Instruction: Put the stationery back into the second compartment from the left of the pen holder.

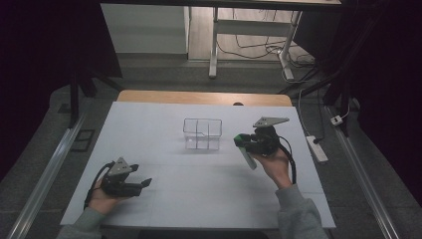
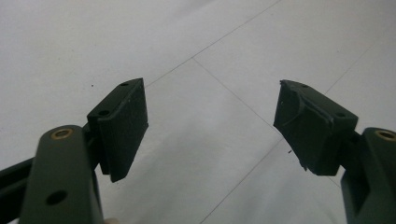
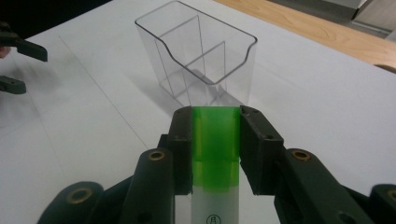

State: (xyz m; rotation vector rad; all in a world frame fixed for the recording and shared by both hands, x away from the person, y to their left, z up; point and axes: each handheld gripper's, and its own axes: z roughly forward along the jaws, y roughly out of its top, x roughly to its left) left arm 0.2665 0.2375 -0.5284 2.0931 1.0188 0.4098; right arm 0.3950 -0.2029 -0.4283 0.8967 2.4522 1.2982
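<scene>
A clear plastic organiser (image 1: pixel 202 133) with inner dividers stands at the middle of the white table; in the right gripper view the organiser (image 3: pixel 201 56) lies just ahead of my jaws. My right gripper (image 1: pixel 242 141) is shut on a white tube with a green cap (image 3: pixel 215 149), its pads pressing both sides of the cap. In the high view the tube (image 1: pixel 247 156) slants down toward the person's hand, to the right of the organiser. My left gripper (image 1: pixel 145 183) rests at the front left, open, and nothing lies between its fingers (image 2: pixel 122 130).
The white table sheet (image 1: pixel 164 119) covers a wooden top whose far edge (image 1: pixel 199 97) shows behind it. A white power strip (image 1: pixel 317 148) lies on the floor to the right. The left gripper (image 3: pixel 18 65) appears at the left edge of the right gripper view.
</scene>
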